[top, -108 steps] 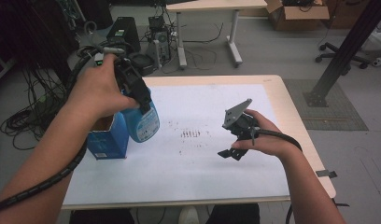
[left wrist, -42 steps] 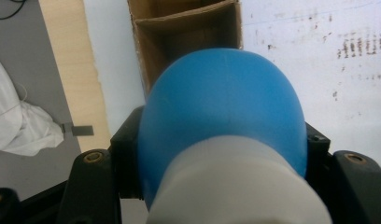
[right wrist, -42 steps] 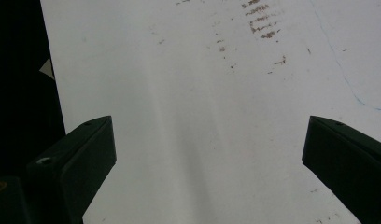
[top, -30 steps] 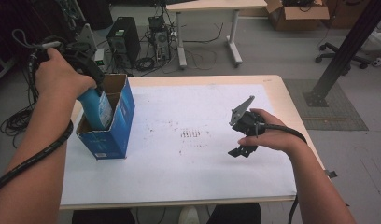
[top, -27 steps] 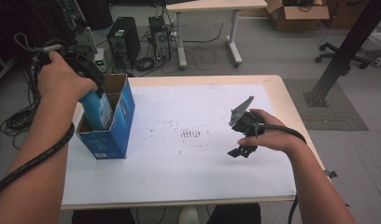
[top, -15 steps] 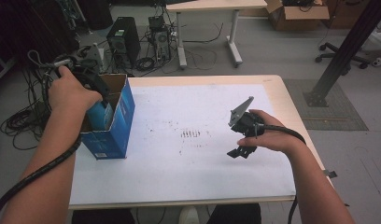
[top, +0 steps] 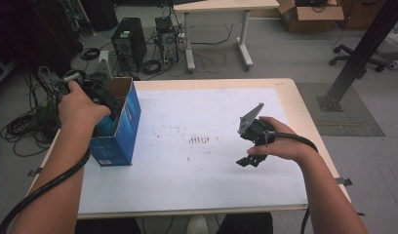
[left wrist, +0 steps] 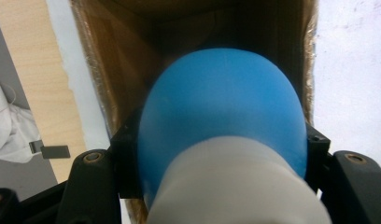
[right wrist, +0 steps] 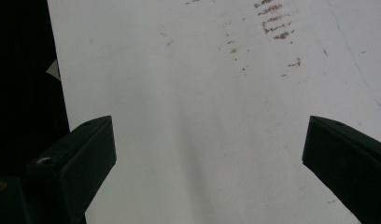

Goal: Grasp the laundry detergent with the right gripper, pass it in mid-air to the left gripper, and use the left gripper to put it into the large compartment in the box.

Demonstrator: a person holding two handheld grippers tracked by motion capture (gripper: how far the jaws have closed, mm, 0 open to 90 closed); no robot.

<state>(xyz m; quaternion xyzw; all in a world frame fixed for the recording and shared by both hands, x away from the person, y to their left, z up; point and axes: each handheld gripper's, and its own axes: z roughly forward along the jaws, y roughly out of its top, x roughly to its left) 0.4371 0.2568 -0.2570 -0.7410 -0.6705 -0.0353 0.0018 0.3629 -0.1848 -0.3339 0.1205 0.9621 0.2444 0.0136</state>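
The blue bottle (left wrist: 221, 126) with its white part hangs inside the open blue cardboard box (top: 120, 127) at the counter's (top: 289, 97) left edge, clamped between the left gripper's (left wrist: 216, 154) fingers. The box's brown walls close it in. Well apart, the right gripper (right wrist: 207, 154) hovers over stained white paper (top: 197, 161), fingers spread and empty.

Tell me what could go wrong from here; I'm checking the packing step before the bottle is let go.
The left gripper is shut on the blue bottle in the mouth of the blue box, and the fit looks tight, so the bottle may catch on a cardboard wall. The box stands near the table edge with nothing bracing it; the right gripper is open, far off, so a push could tip or slide it.
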